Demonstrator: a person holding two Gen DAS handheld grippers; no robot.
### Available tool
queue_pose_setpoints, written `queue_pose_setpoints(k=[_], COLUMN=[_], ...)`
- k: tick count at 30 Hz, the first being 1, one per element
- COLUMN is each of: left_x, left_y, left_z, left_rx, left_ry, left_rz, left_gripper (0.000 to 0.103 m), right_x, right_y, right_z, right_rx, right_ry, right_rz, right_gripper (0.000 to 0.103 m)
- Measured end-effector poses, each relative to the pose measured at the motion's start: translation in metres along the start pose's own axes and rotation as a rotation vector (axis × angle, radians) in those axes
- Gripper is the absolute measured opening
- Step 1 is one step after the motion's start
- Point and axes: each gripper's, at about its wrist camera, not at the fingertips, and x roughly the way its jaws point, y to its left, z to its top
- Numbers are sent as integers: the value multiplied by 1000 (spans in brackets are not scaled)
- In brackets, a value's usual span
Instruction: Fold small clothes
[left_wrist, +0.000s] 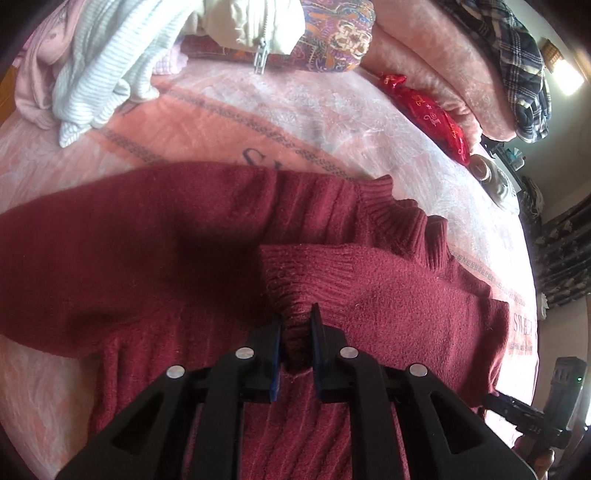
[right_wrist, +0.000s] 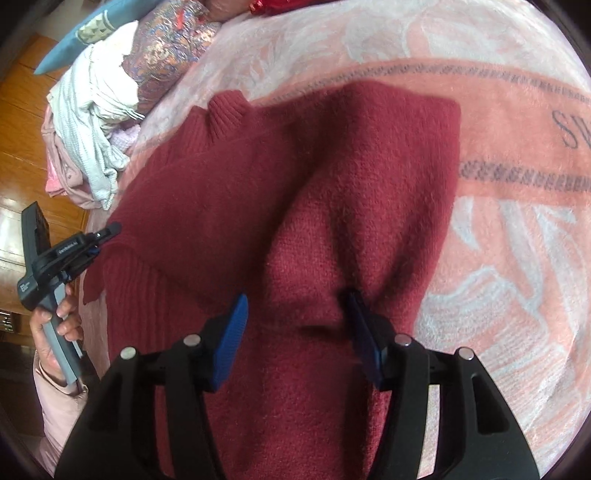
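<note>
A dark red knit sweater (left_wrist: 155, 258) lies spread on a pink blanket (left_wrist: 258, 118); it also shows in the right wrist view (right_wrist: 332, 192). My left gripper (left_wrist: 297, 325) is shut on the ribbed cuff of a sleeve (left_wrist: 288, 280) folded over the sweater's body. My right gripper (right_wrist: 295, 314) is open, its blue fingers (right_wrist: 232, 328) spread over a raised fold of the sweater, not pinching it. The left gripper also shows at the left of the right wrist view (right_wrist: 107, 232), held by a hand.
A heap of white and pink clothes (left_wrist: 92, 66) and a patterned cushion (left_wrist: 332, 33) lie at the far side of the bed. A red packet (left_wrist: 436, 114), a folded pink blanket (left_wrist: 443, 55) and a plaid garment (left_wrist: 517, 62) lie right. Wooden floor (right_wrist: 22, 122) shows left.
</note>
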Motion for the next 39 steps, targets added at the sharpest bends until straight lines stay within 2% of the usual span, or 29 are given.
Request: queue_pose_setpoints(k=[4,9,15,16,19,20,23,26,28,33,39], left_x=[-1,13,-30,-34,-31,-25,4,40,48,46,47], left_y=[17,27,24,18,-6,-14,-29,-25,-19,-17,-14], left_z=[9,5,16,17,15,12,2,-6,-9,-10,-11], left_rx=[-54,-26,-43,-36,0,22,87,106,126,135,137], left_ry=[-21,38,-84,-81,-41,-20,50,130,126,127,119], left_rz=[-7,22,-3,-32,-99,-110,-85,-23,-19,-22,-30], left_gripper=[14,20,20,21,37,38,38,35,32,31,31], right_x=[2,-3,-24,-24,-22,-19,3,10,10,14,23], right_y=[1,-1,14,16,19,20,12,4,2,6,23], right_z=[-4,-3,4,6,9,9,8,6,3,-1,-1], right_rx=[-31,-11,-27,-31,-29,-31,-6,2,9,-16,-64], right_ry=[-22,-10,-49,-50,-43,-39,28,24,14,4,-7], right_rz=[11,21,12,12,-14,-9,-43,-28,-15,-51,-110], right_gripper=[58,58,61,61,61,61,60,61,62,66,81])
